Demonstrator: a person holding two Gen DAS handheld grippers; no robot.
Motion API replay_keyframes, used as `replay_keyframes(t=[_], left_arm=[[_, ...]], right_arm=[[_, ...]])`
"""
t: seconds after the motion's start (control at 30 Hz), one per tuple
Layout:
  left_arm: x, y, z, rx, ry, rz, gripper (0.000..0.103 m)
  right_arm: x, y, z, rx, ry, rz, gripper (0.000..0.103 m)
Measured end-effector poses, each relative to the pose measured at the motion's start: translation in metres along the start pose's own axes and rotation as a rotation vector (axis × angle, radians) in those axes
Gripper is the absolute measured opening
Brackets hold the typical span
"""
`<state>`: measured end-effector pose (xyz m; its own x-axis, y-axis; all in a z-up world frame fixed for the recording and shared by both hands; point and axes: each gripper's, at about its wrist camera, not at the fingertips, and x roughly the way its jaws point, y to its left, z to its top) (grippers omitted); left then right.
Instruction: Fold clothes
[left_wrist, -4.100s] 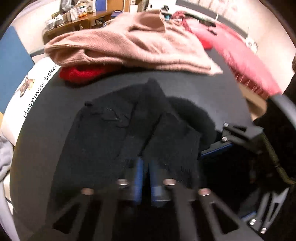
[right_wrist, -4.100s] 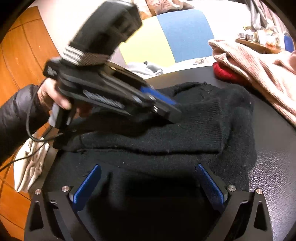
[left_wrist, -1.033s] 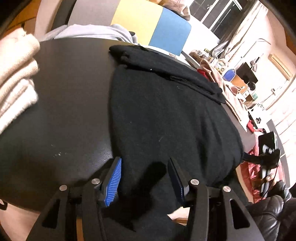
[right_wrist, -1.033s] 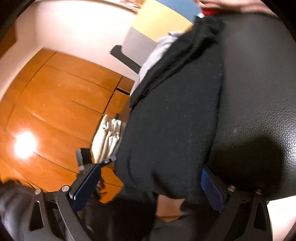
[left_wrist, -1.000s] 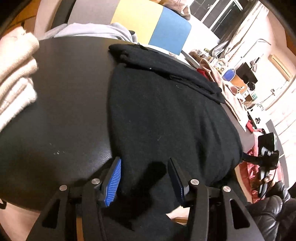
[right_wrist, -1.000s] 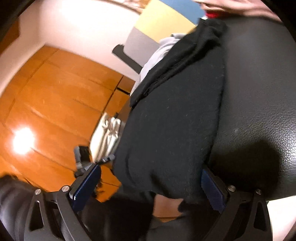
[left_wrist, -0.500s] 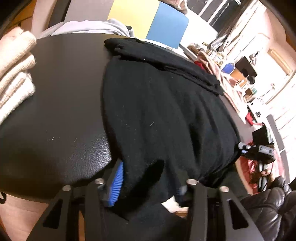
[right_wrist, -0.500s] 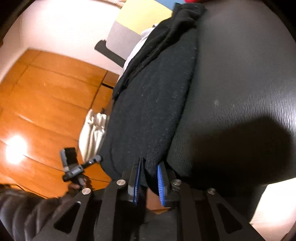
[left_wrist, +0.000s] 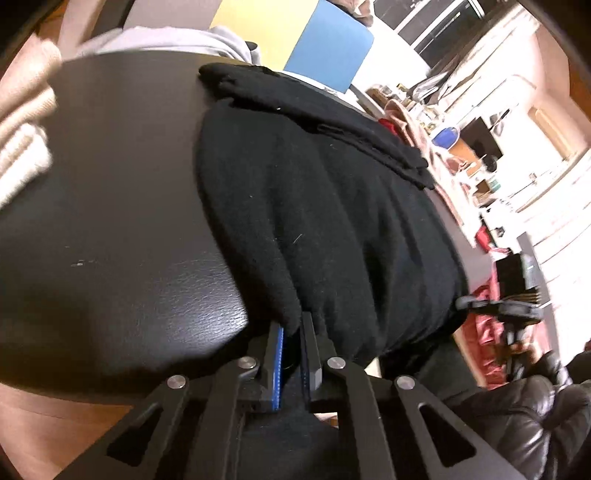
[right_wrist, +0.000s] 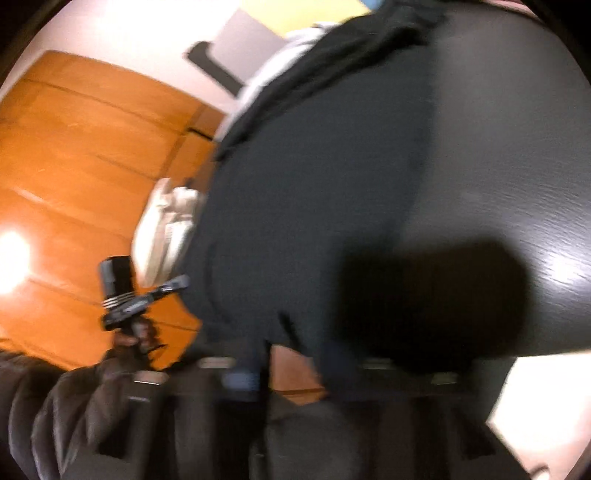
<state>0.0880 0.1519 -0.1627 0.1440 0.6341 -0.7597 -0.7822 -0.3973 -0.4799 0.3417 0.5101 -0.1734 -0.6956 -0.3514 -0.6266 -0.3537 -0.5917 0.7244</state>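
Black sweater (left_wrist: 332, 206) hem pinched in nearly closed left tongs (left_wrist: 291, 354).

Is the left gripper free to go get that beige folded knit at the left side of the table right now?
Probably not yet. The left gripper is shut on the black sweater's near hem. The bare tabletop toward the beige knit looks unobstructed once it lets go.

Black tongs (left_wrist: 291, 332) with blue pads, silver screws; puffy black sleeve (right_wrist: 48, 413)
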Motion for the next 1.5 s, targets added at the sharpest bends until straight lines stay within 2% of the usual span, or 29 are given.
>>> replay_keyframes(t=[0.1, 0.17, 0.23, 0.33, 0.43, 0.53, 0.7, 0.73, 0.83, 0.93, 1.03, 1.17, 1.23, 1.27, 1.3, 1.33, 1.4, 1.47, 1.5], left_arm=[[-0.002, 0.001, 0.005, -0.036, 0.006, -0.087, 0.006], [-0.006, 0.002, 0.01, -0.051, 0.0, -0.177, 0.006], [-0.011, 0.003, 0.019, -0.06, -0.011, -0.249, 0.006], [-0.019, 0.006, 0.035, -0.081, -0.039, -0.354, 0.006], [-0.029, 0.011, 0.056, -0.122, -0.101, -0.443, 0.006], [-0.034, 0.013, 0.088, -0.134, -0.174, -0.509, 0.006], [-0.026, 0.008, 0.172, -0.11, -0.275, -0.587, 0.006], [-0.019, 0.01, 0.191, -0.115, -0.284, -0.597, 0.006], [0.026, 0.022, 0.246, -0.158, -0.267, -0.54, 0.006], [0.095, 0.049, 0.275, -0.267, -0.152, -0.43, 0.006], [0.105, 0.056, 0.263, -0.271, -0.116, -0.387, 0.006], [0.119, 0.066, 0.247, -0.275, -0.07, -0.33, 0.006], [0.11, 0.071, 0.228, -0.311, -0.071, -0.347, 0.006], [0.106, 0.072, 0.222, -0.327, -0.076, -0.347, 0.007], [0.101, 0.073, 0.216, -0.338, -0.089, -0.353, 0.007], [0.096, 0.074, 0.21, -0.348, -0.103, -0.36, 0.008], [0.083, 0.073, 0.2, -0.356, -0.136, -0.351, 0.014], [0.068, 0.071, 0.193, -0.348, -0.176, -0.32, 0.028], [0.06, 0.069, 0.19, -0.344, -0.196, -0.305, 0.03]], right_arm=[[-0.007, -0.008, -0.003, 0.029, -0.008, 0.01, 0.007], [-0.012, -0.009, -0.001, 0.042, -0.016, 0.04, 0.007], [-0.015, -0.006, 0.006, 0.051, -0.043, 0.147, 0.007], [-0.018, 0.002, 0.022, 0.045, -0.076, 0.25, 0.007], [-0.022, 0.008, 0.042, 0.044, -0.126, 0.335, 0.007], [-0.024, 0.017, 0.068, 0.033, -0.167, 0.368, 0.007], [-0.027, 0.022, 0.132, 0.031, -0.254, 0.368, 0.007], [-0.026, 0.018, 0.15, 0.044, -0.279, 0.346, 0.007], [-0.018, -0.006, 0.189, 0.125, -0.325, 0.311, 0.008], [0.003, -0.033, 0.213, 0.226, -0.315, 0.246, 0.011], [0.022, -0.056, 0.215, 0.266, -0.275, 0.177, 0.013], [0.018, -0.062, 0.19, 0.275, -0.306, 0.298, 0.013], [0.013, -0.064, 0.178, 0.288, -0.326, 0.358, 0.018], [0.009, -0.064, 0.175, 0.295, -0.335, 0.381, 0.025], [0.005, -0.064, 0.171, 0.301, -0.345, 0.405, 0.038], [-0.002, -0.06, 0.166, 0.291, -0.36, 0.422, 0.046], [-0.011, -0.045, 0.161, 0.244, -0.355, 0.404, 0.081], [-0.019, -0.03, 0.155, 0.197, -0.348, 0.385, 0.094], [-0.021, -0.023, 0.152, 0.178, -0.335, 0.364, 0.098]])
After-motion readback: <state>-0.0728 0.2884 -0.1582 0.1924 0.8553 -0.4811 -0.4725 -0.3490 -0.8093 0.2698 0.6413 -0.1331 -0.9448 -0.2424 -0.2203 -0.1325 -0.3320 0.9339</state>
